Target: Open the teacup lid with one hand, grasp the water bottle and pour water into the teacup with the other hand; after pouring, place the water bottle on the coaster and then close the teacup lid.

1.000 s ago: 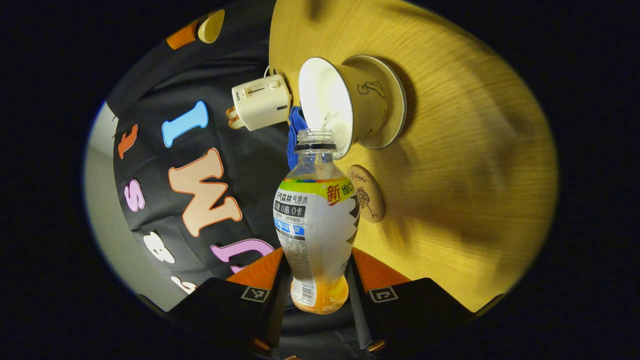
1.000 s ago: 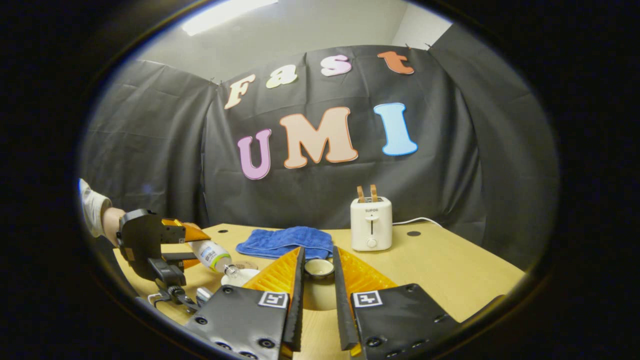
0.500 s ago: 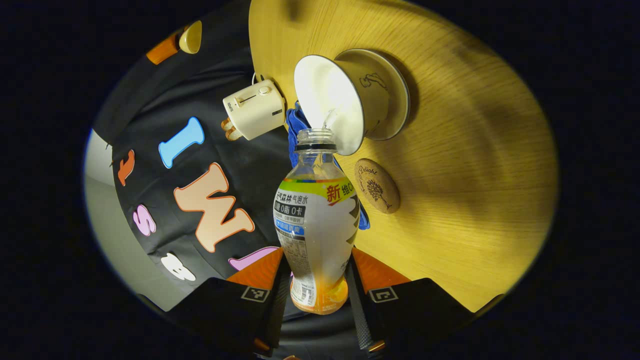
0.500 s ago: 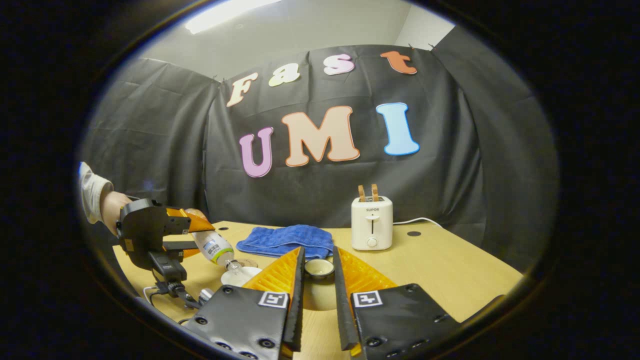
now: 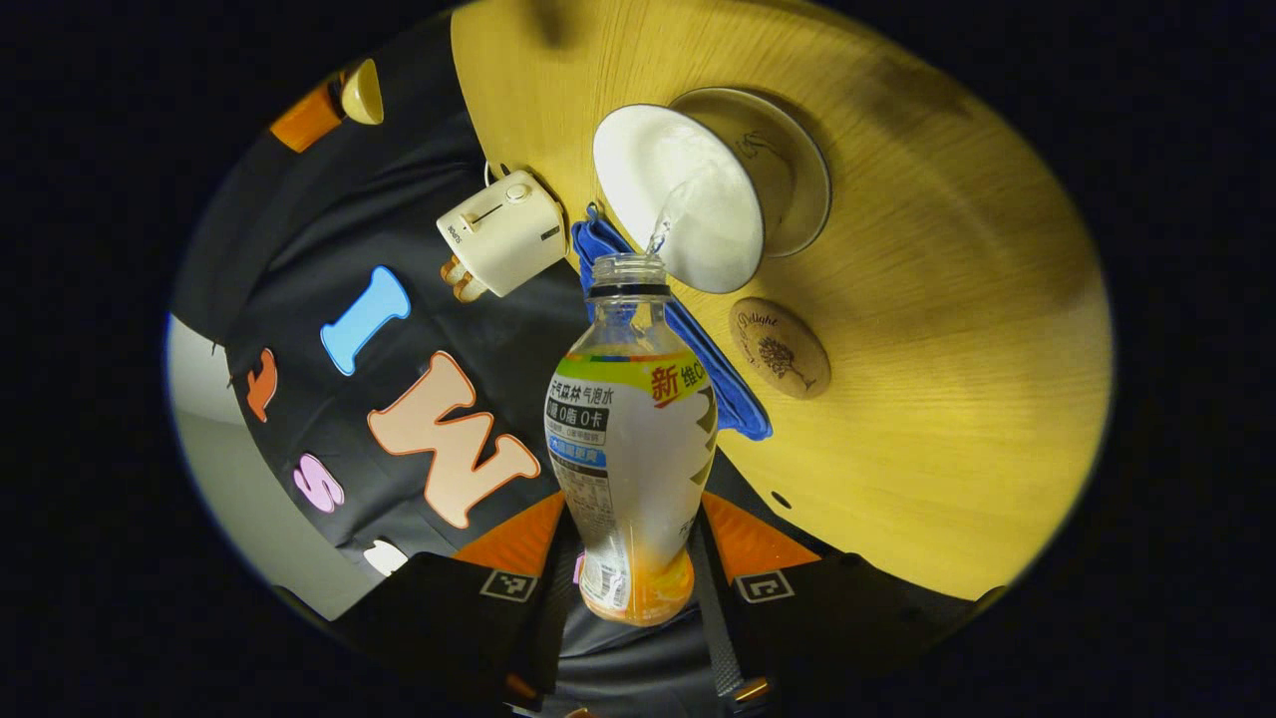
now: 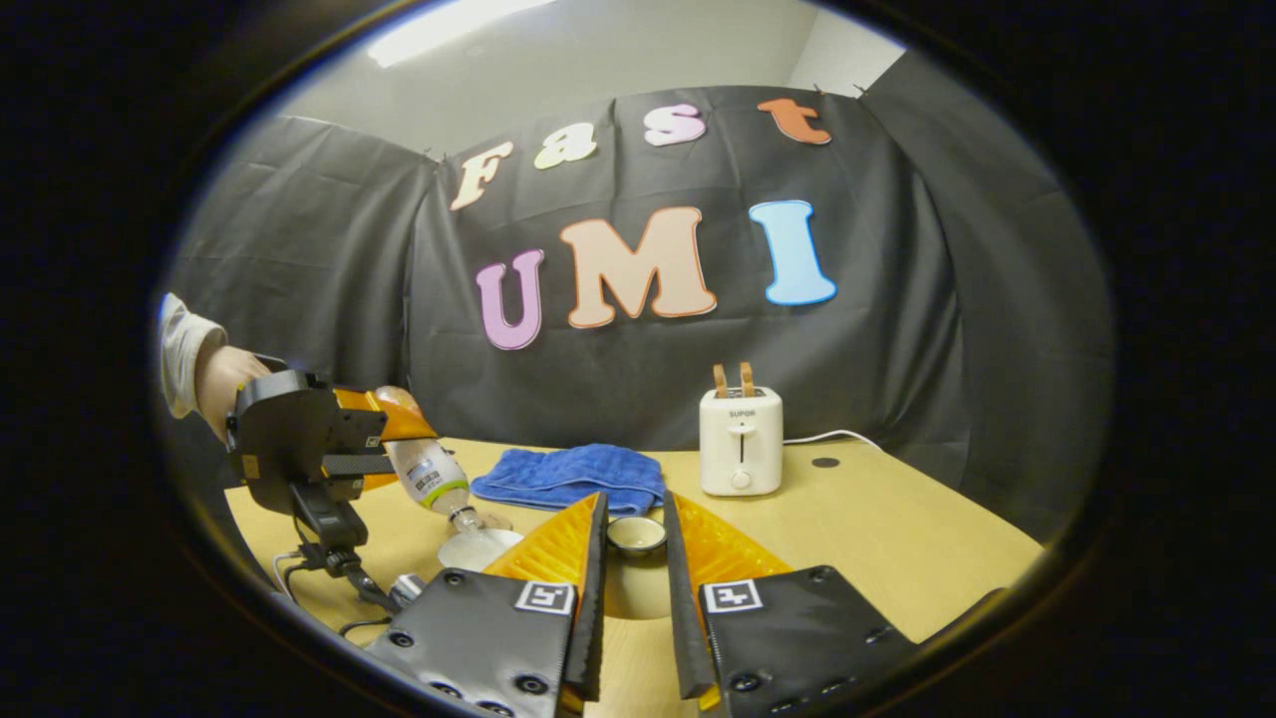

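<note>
My left gripper (image 5: 633,509) is shut on a clear water bottle (image 5: 630,439) with a colourful label, tipped mouth-down. A thin stream of water runs from it into the white teacup (image 5: 688,194), which stands on its saucer (image 5: 802,170). A round wooden coaster (image 5: 780,348) lies bare beside the cup. In the right gripper view, my right gripper (image 6: 634,511) is shut on the small teacup lid (image 6: 636,536), held above the table. The same view has the left gripper (image 6: 394,444) tilting the bottle (image 6: 434,479) over the teacup (image 6: 480,546) at the left.
A white toaster (image 6: 740,442) holding two slices stands at the back of the wooden table (image 6: 897,538), with a folded blue towel (image 6: 573,474) to its left. A person's hand (image 6: 214,374) holds the left gripper. A cable (image 6: 329,588) hangs below it.
The left gripper has risen and tipped the bottle more steeply, so the cup's opening faces the camera more. Water keeps flowing. The right gripper and lid have stayed in place.
</note>
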A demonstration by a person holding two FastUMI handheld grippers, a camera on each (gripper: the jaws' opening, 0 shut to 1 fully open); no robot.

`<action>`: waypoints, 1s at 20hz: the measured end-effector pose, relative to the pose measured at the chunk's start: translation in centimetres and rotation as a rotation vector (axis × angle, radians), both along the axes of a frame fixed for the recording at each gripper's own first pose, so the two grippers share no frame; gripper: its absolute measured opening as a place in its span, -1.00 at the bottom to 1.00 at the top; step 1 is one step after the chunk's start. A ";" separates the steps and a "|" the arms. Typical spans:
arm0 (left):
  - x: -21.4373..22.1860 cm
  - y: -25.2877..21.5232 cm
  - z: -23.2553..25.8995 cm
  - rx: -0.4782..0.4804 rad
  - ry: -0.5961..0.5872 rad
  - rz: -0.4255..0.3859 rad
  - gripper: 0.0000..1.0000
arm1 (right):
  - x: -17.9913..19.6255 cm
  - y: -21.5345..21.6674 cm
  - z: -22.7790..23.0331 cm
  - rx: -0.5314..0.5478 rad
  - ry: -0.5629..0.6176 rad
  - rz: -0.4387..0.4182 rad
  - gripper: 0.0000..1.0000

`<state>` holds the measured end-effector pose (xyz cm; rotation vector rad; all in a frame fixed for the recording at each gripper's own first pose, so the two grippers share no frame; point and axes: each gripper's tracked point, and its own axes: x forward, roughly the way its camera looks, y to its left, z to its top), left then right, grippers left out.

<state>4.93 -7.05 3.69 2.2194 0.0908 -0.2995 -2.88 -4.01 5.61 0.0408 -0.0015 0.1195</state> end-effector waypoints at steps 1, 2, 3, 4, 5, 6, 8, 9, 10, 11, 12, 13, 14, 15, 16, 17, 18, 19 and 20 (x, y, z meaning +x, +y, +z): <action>-0.1 0.0 0.2 0.016 -0.004 -0.009 0.14 | -0.1 0.0 0.0 -0.001 0.002 -0.001 -0.36; -0.1 -0.2 0.4 0.031 -0.008 -0.016 0.14 | 0.0 0.0 0.0 -0.003 0.001 -0.002 -0.34; -0.2 -0.3 0.7 0.045 -0.011 -0.021 0.14 | 0.0 -0.1 0.0 -0.004 0.001 -0.004 -0.36; -0.2 -0.5 0.8 0.059 -0.014 -0.024 0.14 | 0.0 -0.1 0.0 -0.006 0.001 -0.005 -0.34; -0.1 -0.5 1.0 0.072 -0.015 -0.025 0.14 | 0.0 -0.2 -0.1 -0.005 0.001 -0.006 -0.36; -0.2 -0.5 1.0 0.090 -0.017 -0.024 0.14 | 0.0 -0.3 0.0 -0.003 0.003 -0.006 -0.34; 0.1 -0.8 1.4 0.132 -0.025 -0.043 0.14 | 0.0 -0.4 -0.1 -0.001 0.004 -0.008 -0.36; 0.0 -0.9 1.5 0.146 -0.025 -0.040 0.14 | 0.0 -0.5 -0.1 -0.001 0.004 -0.008 -0.34; 0.1 -0.9 1.6 0.149 -0.026 -0.039 0.14 | 0.1 -0.5 0.0 -0.002 0.003 -0.010 -0.34; 0.1 -1.0 1.6 0.149 -0.027 -0.042 0.14 | 0.1 -0.6 -0.1 -0.004 0.003 -0.012 -0.36; -0.1 -1.0 1.6 0.149 -0.029 -0.041 0.14 | 0.1 -0.6 0.0 -0.006 0.002 -0.014 -0.34; 0.0 -1.0 1.5 0.146 -0.026 -0.041 0.14 | 0.1 -0.6 0.1 -0.007 0.002 -0.014 -0.36; 0.3 -0.9 1.4 0.146 -0.022 -0.039 0.14 | 0.0 -0.6 0.1 -0.005 0.002 -0.013 -0.36; 0.1 -1.1 1.5 0.146 -0.020 -0.040 0.14 | 0.0 -0.5 0.1 -0.002 0.002 -0.011 -0.36; 0.2 -1.1 1.5 0.144 -0.022 -0.044 0.14 | -0.1 -0.4 0.1 -0.002 0.002 -0.009 -0.36; 0.1 -1.1 1.4 0.140 -0.020 -0.047 0.14 | -0.1 -0.4 0.1 -0.004 0.002 -0.009 -0.36; 0.1 -1.1 1.2 0.129 -0.016 -0.047 0.17 | -0.1 -0.3 0.1 -0.007 0.001 -0.008 -0.36; 0.1 -1.0 1.1 0.110 -0.007 -0.047 0.14 | -0.1 -0.3 0.1 -0.007 -0.001 -0.006 -0.36; 0.0 -0.7 0.7 0.089 0.010 -0.033 0.15 | -0.2 -0.2 0.2 -0.006 -0.002 -0.004 -0.34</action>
